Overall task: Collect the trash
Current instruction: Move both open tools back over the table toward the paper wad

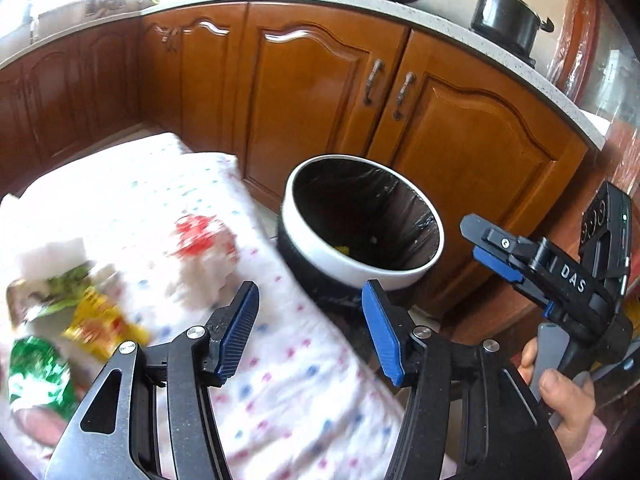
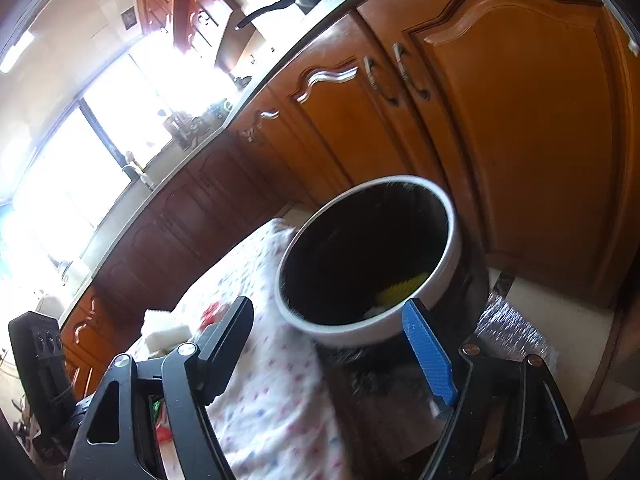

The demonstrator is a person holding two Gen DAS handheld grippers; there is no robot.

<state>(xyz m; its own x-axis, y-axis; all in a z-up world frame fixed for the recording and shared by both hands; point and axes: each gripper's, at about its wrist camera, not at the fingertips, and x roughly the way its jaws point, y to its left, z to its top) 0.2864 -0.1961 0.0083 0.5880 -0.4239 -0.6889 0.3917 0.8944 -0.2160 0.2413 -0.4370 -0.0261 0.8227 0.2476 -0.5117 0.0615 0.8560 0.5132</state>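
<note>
Only from left: yellow wrapper [image 1: 105, 325].

Bin mouth [image 2: 366, 256] open above; table edge [image 1: 280, 248] crowds its left

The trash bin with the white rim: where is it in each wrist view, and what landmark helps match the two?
Left wrist: trash bin sits right of centre, beyond the open left gripper.
Right wrist: the bin fills the centre-right, just beyond the open right gripper.
Shared landmark: the pair of cabinet door handles above the bin.
</note>
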